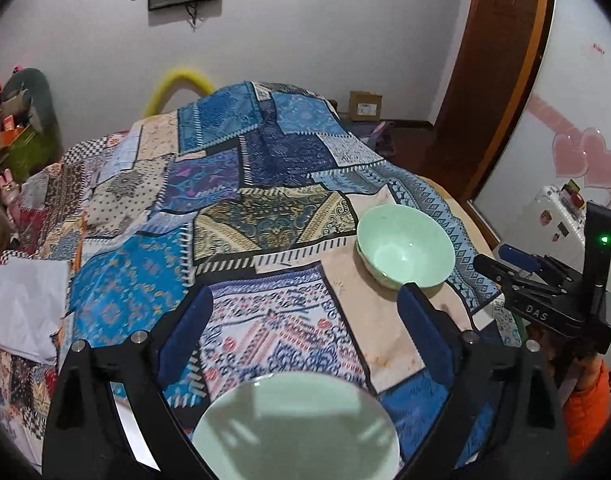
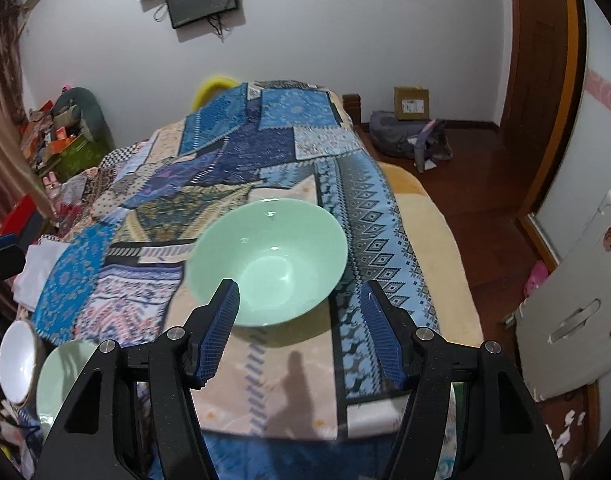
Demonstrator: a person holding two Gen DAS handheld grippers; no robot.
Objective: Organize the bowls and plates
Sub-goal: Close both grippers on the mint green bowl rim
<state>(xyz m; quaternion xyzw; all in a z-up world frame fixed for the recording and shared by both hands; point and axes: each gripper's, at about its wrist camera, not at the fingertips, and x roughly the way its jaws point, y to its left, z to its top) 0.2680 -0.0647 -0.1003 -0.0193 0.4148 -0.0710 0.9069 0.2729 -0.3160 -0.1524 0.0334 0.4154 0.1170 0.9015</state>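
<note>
A pale green bowl [image 1: 405, 246] stands upright on the patchwork cloth [image 1: 241, 176], ahead and right of my left gripper [image 1: 305, 292]. That gripper is open wide with nothing between its pads. Under its base lies another pale green dish [image 1: 293, 428], blurred and partly hidden. In the right wrist view the same green bowl [image 2: 273, 256] sits just ahead of my right gripper [image 2: 300, 286], which is open; its left fingertip [image 2: 225, 304] overlaps the bowl's near rim, and the right one stands beside the bowl. A white bowl [image 2: 15, 360] and a green bowl [image 2: 59, 380] lie at the lower left.
My right gripper [image 1: 545, 284] shows at the right edge of the left wrist view, held by a hand with an orange sleeve [image 1: 585, 404]. A grey bag [image 2: 405, 138] and a cardboard box [image 2: 411, 103] lie on the wooden floor. A white panel [image 2: 573, 304] leans at the right.
</note>
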